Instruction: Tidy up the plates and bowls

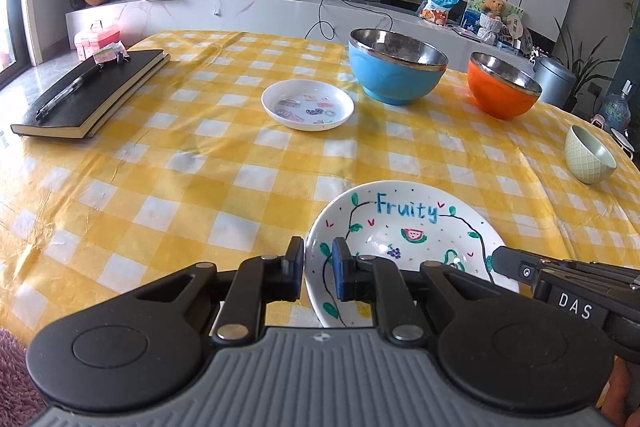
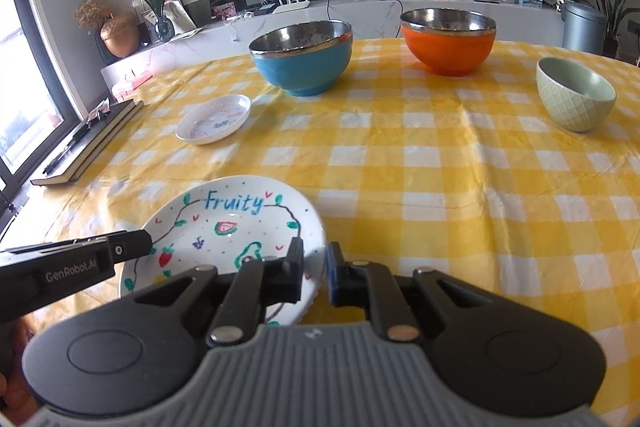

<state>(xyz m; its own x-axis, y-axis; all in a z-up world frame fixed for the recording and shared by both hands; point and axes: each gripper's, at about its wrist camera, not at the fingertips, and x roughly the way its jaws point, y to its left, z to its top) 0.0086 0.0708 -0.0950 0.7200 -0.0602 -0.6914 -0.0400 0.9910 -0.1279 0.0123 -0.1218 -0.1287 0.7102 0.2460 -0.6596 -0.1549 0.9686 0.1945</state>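
A white "Fruity" plate with painted fruit is near the table's front edge; it also shows in the right wrist view. My left gripper is shut on its left rim. My right gripper is shut on its right rim. A small white plate with stickers sits mid-table. A blue bowl, an orange bowl and a green bowl stand further back and right.
A black notebook with a pen lies at the table's left. A pink box stands behind it. The yellow checked tablecloth covers the table. A TV counter with clutter runs along the far wall.
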